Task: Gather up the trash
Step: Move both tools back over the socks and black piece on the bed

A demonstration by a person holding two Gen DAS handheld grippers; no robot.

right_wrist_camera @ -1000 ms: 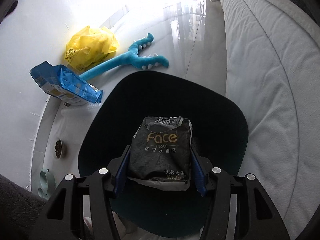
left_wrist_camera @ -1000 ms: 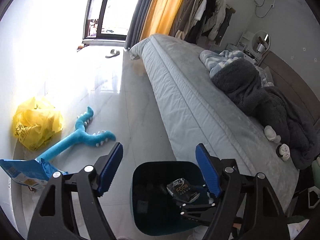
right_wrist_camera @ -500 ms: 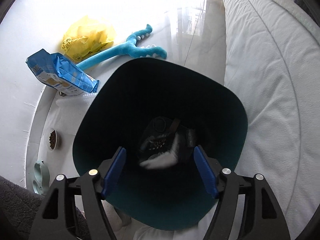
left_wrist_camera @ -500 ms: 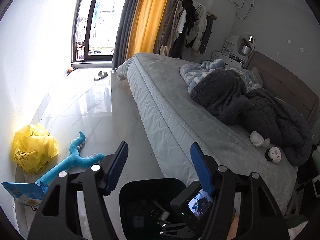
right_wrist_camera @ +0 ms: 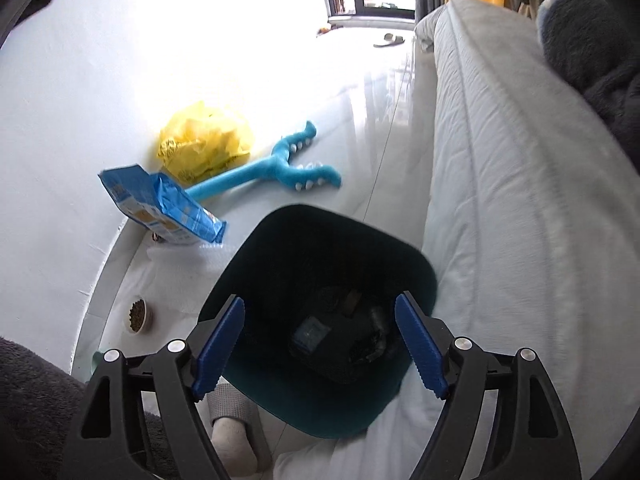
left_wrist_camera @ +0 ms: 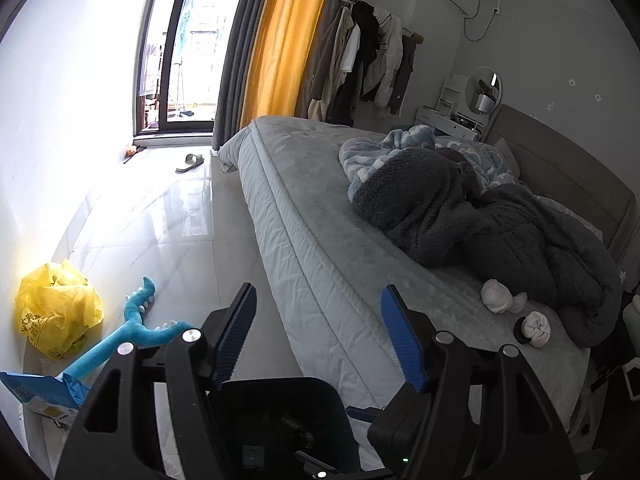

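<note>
Hovering over the dark bin [right_wrist_camera: 320, 240]
Right gripper [right_wrist_camera: 320, 344] is seen opening, empty, trash lying below; left gripper [left_wrist_camera: 316, 332] is held wide, empty.

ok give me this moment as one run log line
step: drop done | right gripper: opening, empty, above bin | tissue pack: in bin | left gripper: open, empty | floor: yellow bag, blue pouch
</note>
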